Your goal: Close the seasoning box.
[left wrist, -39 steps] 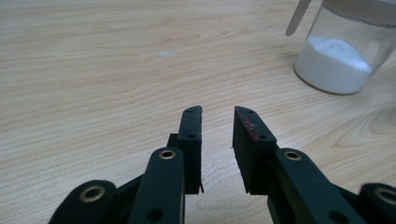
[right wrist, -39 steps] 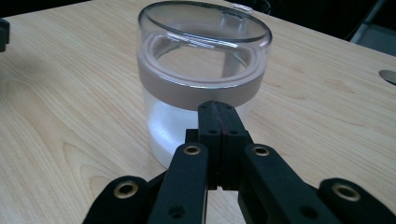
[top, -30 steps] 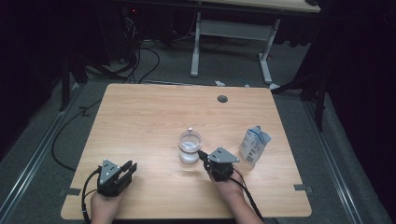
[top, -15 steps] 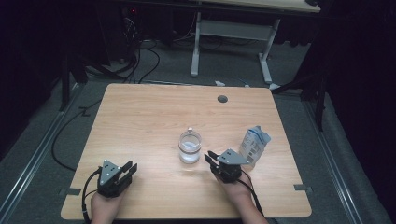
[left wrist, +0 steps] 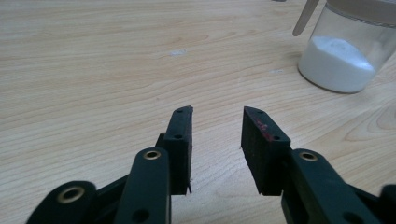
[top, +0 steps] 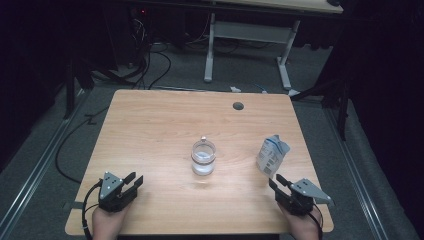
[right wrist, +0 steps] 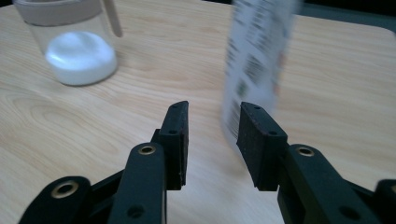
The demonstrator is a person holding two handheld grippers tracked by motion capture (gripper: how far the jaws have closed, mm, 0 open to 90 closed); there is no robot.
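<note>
A clear glass jar (top: 203, 157) with white powder in its bottom and a thin stick in it stands mid-table. A white and blue pouch (top: 271, 156) stands upright to its right. My left gripper (top: 132, 180) rests near the front left corner; its jaws have just been opening and stand open with nothing between them (left wrist: 217, 112). The jar (left wrist: 345, 51) is ahead to its right. My right gripper (top: 276, 181) sits near the front right corner, just in front of the pouch. Its jaws have just been opening and hold nothing (right wrist: 212, 109). The blurred pouch (right wrist: 257, 60) is beyond them, the jar (right wrist: 74, 42) farther left.
The wooden table (top: 150, 130) has a round cable hole (top: 238, 106) near its far edge. Beyond it stand a white desk frame (top: 250, 35) and cables on the dark floor. Both hands lie close to the table's front edge.
My right gripper left the spot beside the jar and moved right toward the front right corner, and its jaws opened. The left hand stayed put while its jaws widened slightly.
</note>
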